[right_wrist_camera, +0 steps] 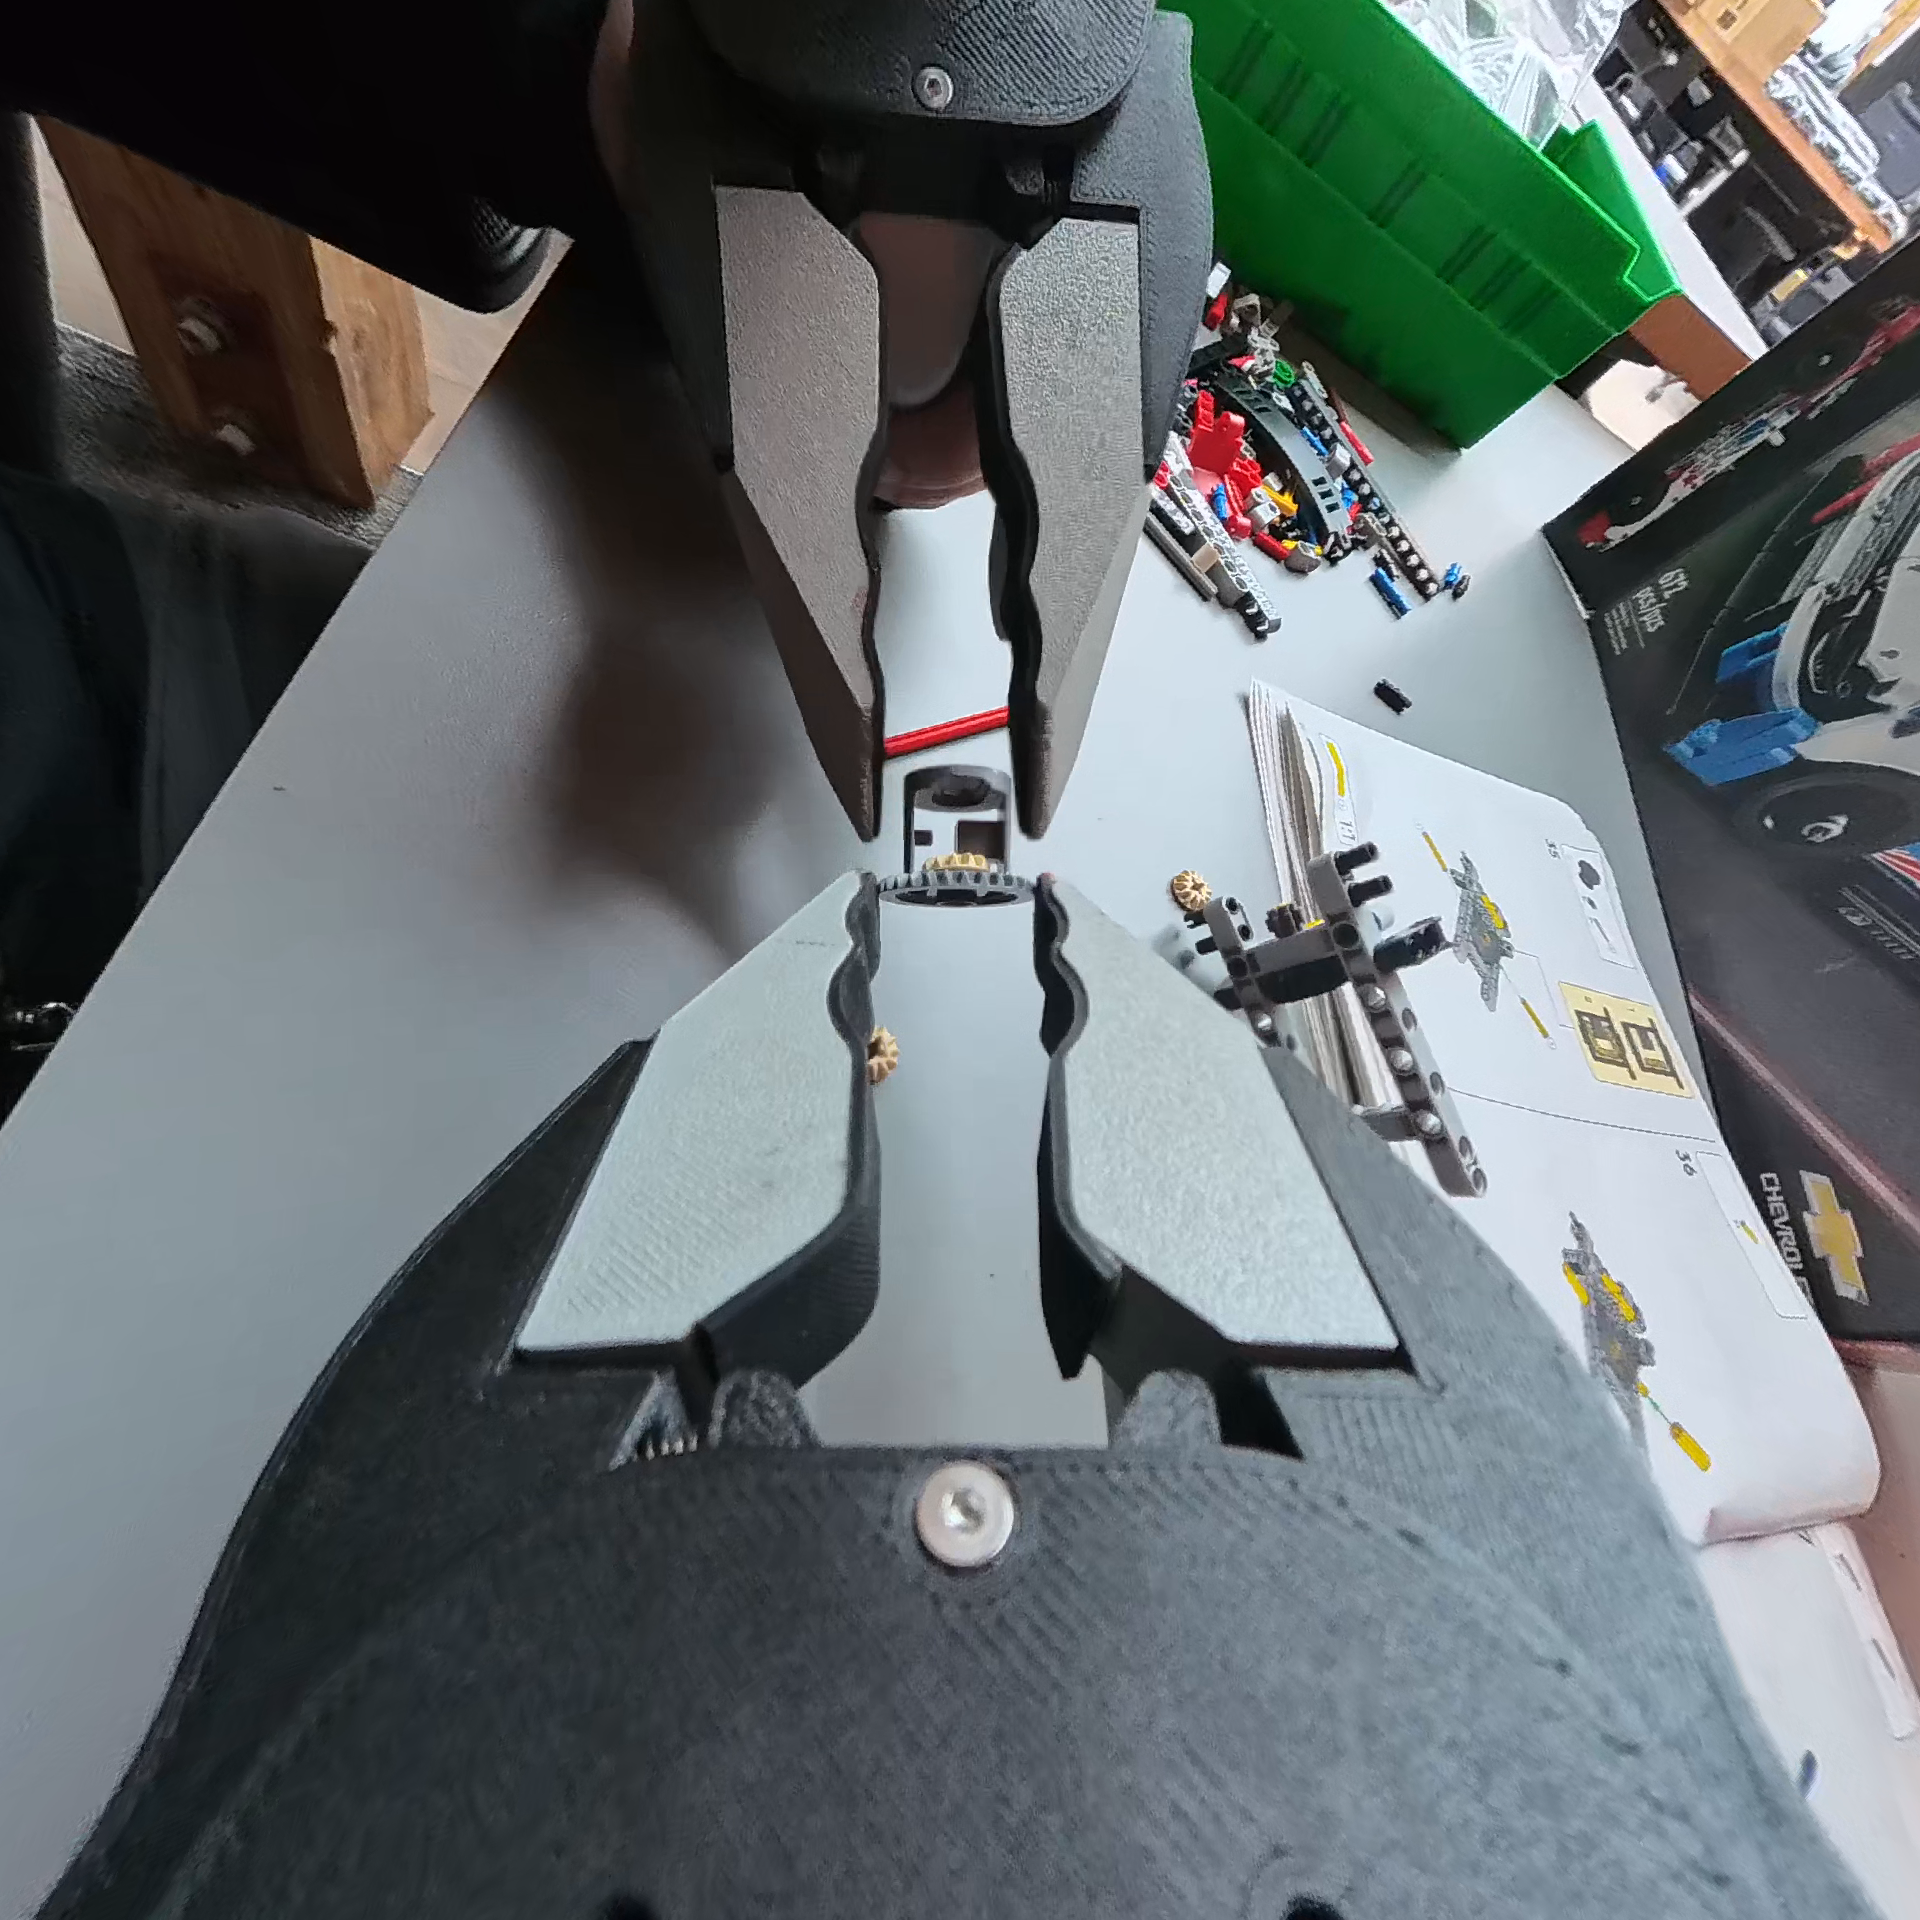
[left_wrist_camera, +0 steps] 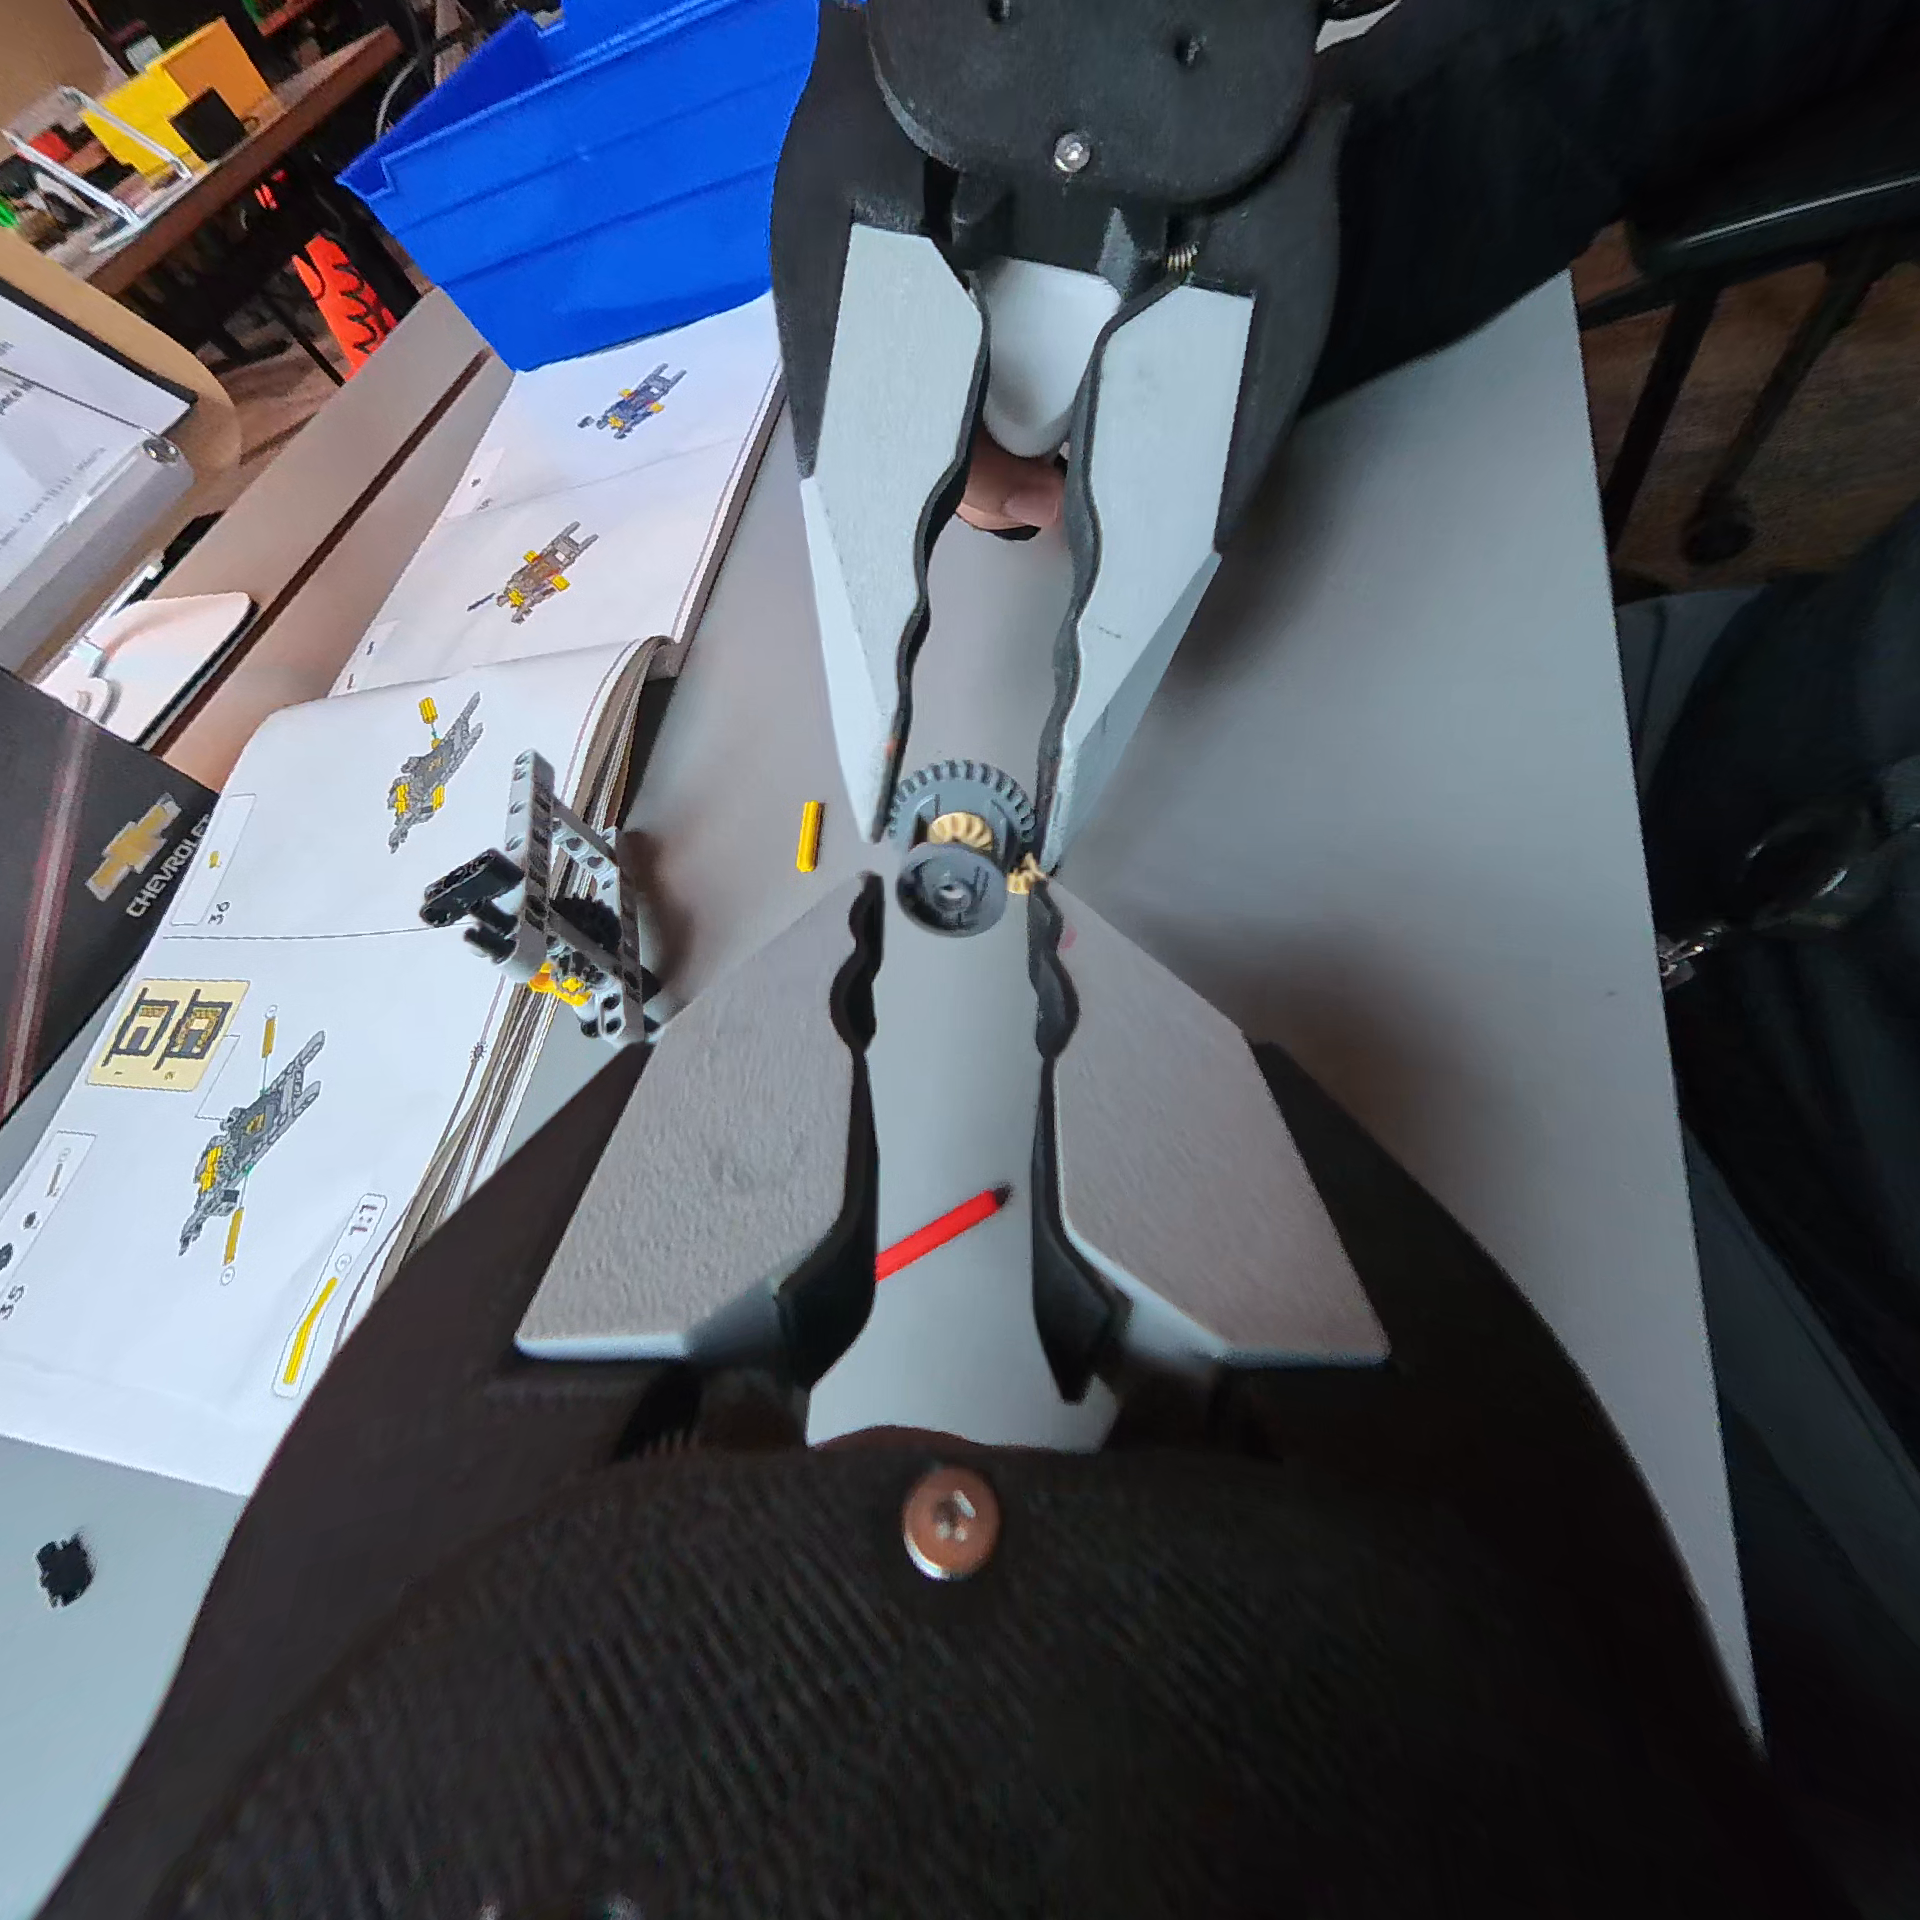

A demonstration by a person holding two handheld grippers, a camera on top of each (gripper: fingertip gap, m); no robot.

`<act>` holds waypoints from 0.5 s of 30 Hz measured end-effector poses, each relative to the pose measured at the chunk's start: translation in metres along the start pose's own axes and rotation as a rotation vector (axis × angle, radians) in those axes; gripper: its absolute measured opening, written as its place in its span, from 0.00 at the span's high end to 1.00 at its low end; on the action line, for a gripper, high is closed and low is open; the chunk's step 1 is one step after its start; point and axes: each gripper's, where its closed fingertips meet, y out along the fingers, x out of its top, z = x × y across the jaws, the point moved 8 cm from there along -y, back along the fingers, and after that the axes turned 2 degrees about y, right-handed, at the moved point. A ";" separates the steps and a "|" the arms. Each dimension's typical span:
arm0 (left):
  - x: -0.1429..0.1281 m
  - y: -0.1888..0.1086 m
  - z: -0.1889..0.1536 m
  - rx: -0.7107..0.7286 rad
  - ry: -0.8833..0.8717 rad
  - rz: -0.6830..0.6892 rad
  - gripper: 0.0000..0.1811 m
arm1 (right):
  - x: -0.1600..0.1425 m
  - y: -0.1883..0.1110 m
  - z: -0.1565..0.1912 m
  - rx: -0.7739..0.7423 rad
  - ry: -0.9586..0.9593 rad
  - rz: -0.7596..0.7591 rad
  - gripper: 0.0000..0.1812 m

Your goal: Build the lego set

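Two handheld grippers meet tip to tip over a grey table [left_wrist_camera: 1351, 727], both clamped on a dark grey gear housing [left_wrist_camera: 951, 852]. The right gripper [right_wrist_camera: 954, 886] pinches its toothed ring; the left gripper [left_wrist_camera: 954, 894] pinches the drum end. A tan gear [left_wrist_camera: 954, 828] sits inside the housing. Left of the housing in the left wrist view lie a yellow pin [left_wrist_camera: 809, 834], a partly built frame [left_wrist_camera: 566, 894] and an open instruction booklet [left_wrist_camera: 312, 1039]; a red rod [left_wrist_camera: 940, 1231] lies nearer the camera.

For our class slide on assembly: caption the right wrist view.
Two grey grippers, right and left, meet jaws-to-jaws around a dark grey geared differential above the grey table.
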 end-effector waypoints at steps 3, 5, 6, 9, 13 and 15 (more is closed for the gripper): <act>-0.004 -0.003 0.003 -0.012 -0.026 0.019 0.84 | -0.003 0.000 -0.001 0.031 0.007 -0.001 0.85; -0.007 -0.006 0.005 -0.026 -0.048 0.028 0.84 | -0.004 0.000 -0.003 0.048 0.023 -0.015 0.85; -0.007 -0.007 0.006 -0.029 -0.064 0.024 0.84 | -0.004 0.001 -0.004 0.063 0.040 -0.027 0.85; -0.006 -0.006 0.007 -0.043 -0.101 0.020 0.83 | -0.003 0.000 -0.006 0.092 0.085 -0.066 0.85; -0.001 -0.003 0.003 -0.040 -0.082 0.011 0.84 | -0.001 -0.003 -0.009 0.109 0.122 -0.105 0.85; 0.002 -0.003 0.003 -0.036 -0.071 0.005 0.85 | -0.001 -0.004 -0.009 0.114 0.128 -0.117 0.85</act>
